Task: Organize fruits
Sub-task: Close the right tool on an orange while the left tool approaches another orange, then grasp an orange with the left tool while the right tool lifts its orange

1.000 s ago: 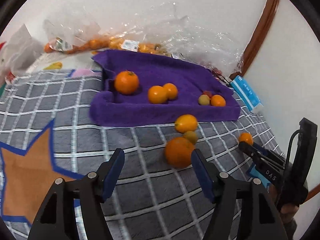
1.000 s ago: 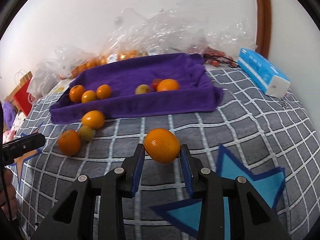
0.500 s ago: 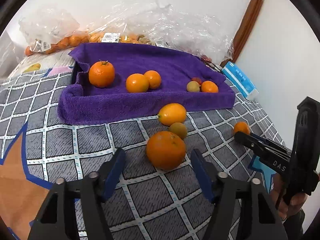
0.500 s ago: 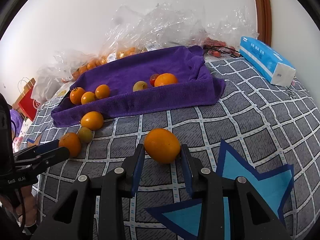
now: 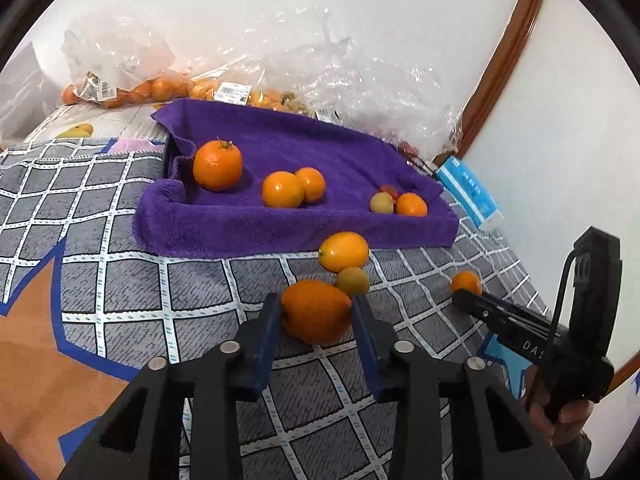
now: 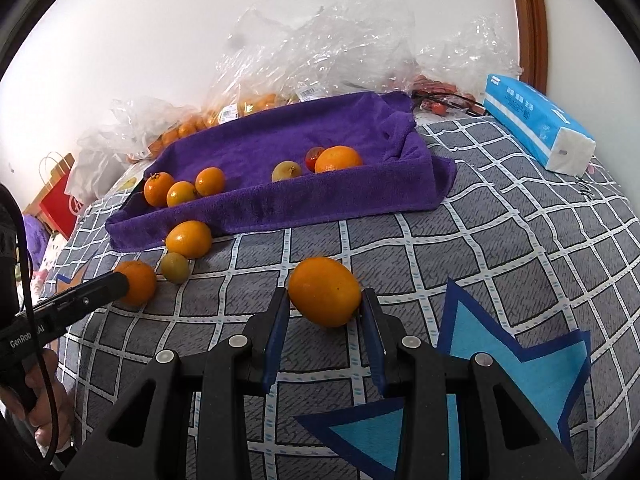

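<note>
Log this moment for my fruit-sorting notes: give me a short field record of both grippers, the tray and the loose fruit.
left gripper: jaws shut on an orange lying on the checked blanket
right gripper: jaws shut on another orange
purple towel-lined tray: six fruits inside
loose fruit: yellow-orange citrus and small greenish fruit, both in front of the tray
behind tray: clear plastic bags

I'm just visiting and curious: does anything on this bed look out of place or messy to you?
Yes. Four fruits sit on the checked cover outside the purple towel-lined tray: an orange in the left gripper, another orange in the right gripper, plus a yellow-orange fruit and a small greenish one.
</note>
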